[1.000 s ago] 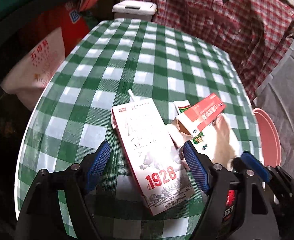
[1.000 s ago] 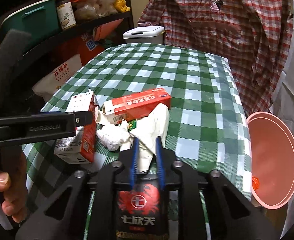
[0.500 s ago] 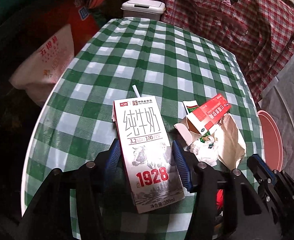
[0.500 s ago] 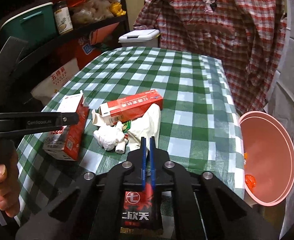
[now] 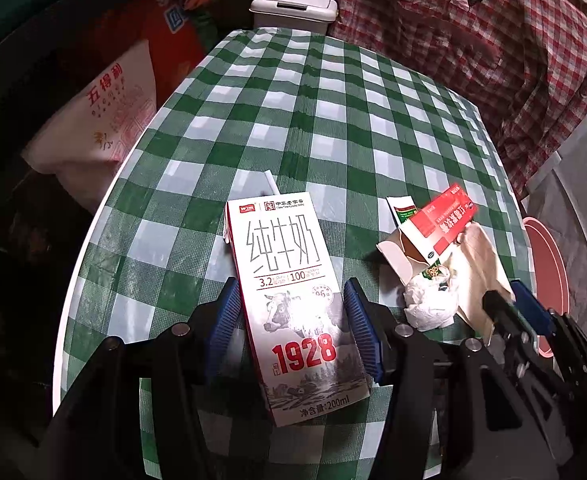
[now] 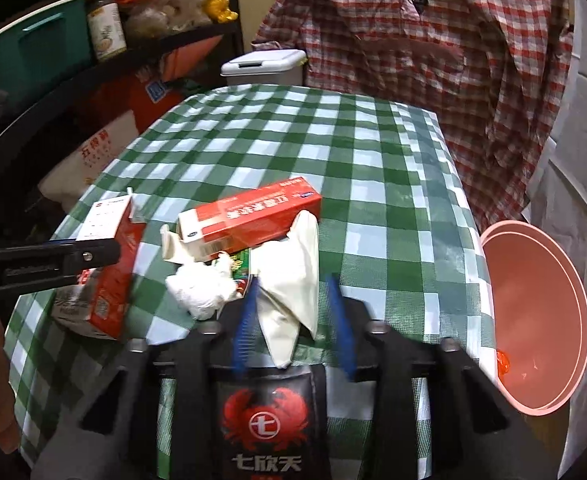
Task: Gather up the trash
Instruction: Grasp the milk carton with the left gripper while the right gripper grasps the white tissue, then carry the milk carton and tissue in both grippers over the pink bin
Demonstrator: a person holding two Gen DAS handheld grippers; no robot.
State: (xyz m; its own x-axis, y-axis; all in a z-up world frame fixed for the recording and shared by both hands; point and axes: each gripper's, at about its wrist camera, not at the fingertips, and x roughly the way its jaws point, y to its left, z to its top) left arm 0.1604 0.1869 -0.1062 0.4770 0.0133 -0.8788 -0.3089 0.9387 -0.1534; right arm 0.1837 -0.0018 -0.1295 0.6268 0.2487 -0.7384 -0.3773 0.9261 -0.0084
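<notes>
One milk carton lies between the two blue fingers of the left gripper on the green-checked table. Both pads sit tight against the carton's long sides, pinching it, with its single white straw pointing away past the fingertips. In the right wrist view the same carton shows its red side, with the left gripper's black arm across it.

The right gripper has its two fingers spread apart. One cream-coloured crumpled paper lies between them, touching neither pad as far as can be seen. At the gripper's base a dark packet with a red crab logo lies under the frame — whether it rests on the table or on the gripper cannot be told.

Just ahead of the right fingertips there is a small heap: one red and white carton box lying flat with its end flap open, one white crumpled tissue to the left of the left pad, and a green printed wrapper partly hidden under the box.

To the right of the right fingers, beyond the table edge, stands one pink bin with a small orange scrap inside. Far ahead of both grippers are one white lidded bin and one red plaid shirt hanging.
</notes>
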